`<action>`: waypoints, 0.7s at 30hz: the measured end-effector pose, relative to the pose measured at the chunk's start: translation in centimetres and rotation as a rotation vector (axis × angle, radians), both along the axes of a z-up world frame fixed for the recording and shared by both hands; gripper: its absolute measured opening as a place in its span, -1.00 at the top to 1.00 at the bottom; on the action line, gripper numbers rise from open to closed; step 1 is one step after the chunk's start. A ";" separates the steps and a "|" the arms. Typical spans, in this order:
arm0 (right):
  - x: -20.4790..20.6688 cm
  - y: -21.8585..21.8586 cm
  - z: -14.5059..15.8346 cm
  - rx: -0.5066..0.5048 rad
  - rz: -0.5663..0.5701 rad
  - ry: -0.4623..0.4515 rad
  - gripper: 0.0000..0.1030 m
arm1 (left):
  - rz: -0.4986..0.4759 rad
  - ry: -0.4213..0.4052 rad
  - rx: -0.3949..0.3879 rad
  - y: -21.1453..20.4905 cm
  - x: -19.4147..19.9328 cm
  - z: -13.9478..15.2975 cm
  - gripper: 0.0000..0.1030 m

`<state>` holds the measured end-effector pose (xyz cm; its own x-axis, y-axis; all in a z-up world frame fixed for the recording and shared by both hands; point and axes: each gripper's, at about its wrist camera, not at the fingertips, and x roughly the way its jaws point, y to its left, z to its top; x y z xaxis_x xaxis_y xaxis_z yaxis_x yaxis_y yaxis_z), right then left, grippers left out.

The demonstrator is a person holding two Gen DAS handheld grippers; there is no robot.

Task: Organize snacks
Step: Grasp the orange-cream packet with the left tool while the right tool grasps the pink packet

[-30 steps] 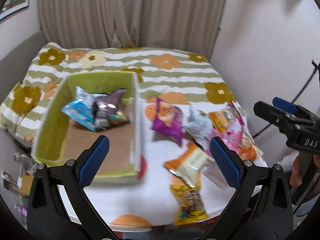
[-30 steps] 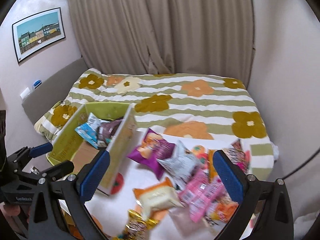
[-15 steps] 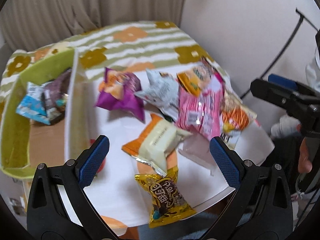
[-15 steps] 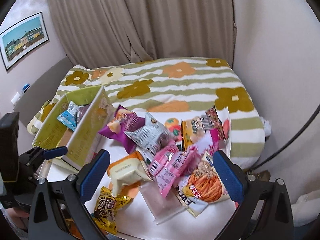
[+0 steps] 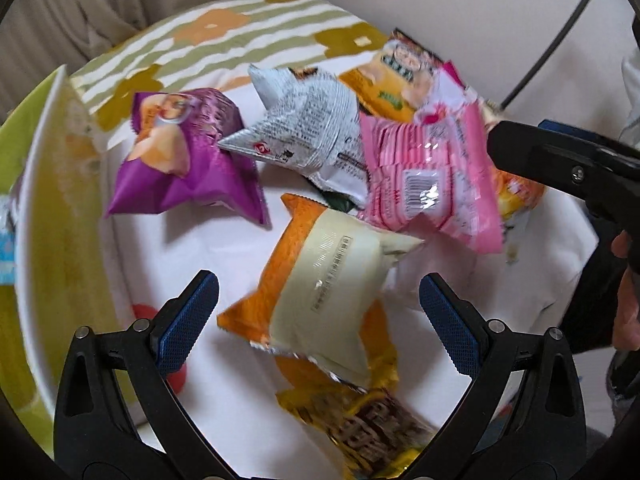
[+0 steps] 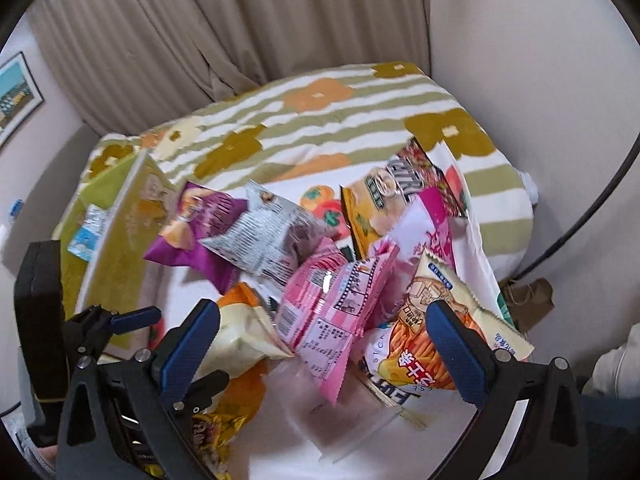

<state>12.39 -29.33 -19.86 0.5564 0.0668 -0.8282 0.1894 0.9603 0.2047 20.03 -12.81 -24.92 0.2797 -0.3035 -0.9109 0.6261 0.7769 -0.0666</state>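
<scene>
Several snack bags lie on a white cloth [image 5: 224, 252]. My left gripper [image 5: 319, 306] is open just above an orange and cream bag [image 5: 320, 292], whose lower half sits between the fingers without touching them. Around that bag lie a purple bag [image 5: 184, 160], a grey bag [image 5: 304, 132], a pink bag [image 5: 432, 176] and a yellow bag [image 5: 360, 420]. My right gripper [image 6: 323, 338] is open over the pink bag [image 6: 332, 312], with an orange sticks bag [image 6: 424, 352] by its right finger. The green box [image 6: 120, 248] stands at the left with a blue packet [image 6: 86, 232] inside.
A floral striped bed [image 6: 320, 120] lies behind the cloth, with curtains [image 6: 240, 20] and a wall beyond. A black cable [image 6: 600, 208] runs down the right side, and a brown paper bag [image 6: 528, 304] is on the floor. A person's hand [image 5: 628, 312] holds the right gripper.
Both grippers have moved down and closer to the snack pile, away from the green box. The left one has come over the orange and cream bag, the right one over the pink bag.
</scene>
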 end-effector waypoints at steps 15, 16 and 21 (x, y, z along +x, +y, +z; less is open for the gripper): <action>2.6 1.7 -4.9 -0.060 -0.076 0.080 -0.99 | -0.137 0.086 -0.014 -0.5 2.0 -4.0 -0.34; 2.7 1.7 -5.0 -0.059 -0.081 0.079 -0.99 | -0.141 0.086 -0.017 -0.5 2.0 -4.0 -0.31; 3.5 2.1 -5.7 -0.067 -0.096 0.081 -0.98 | -0.128 0.104 -0.040 0.3 2.3 -3.8 -0.23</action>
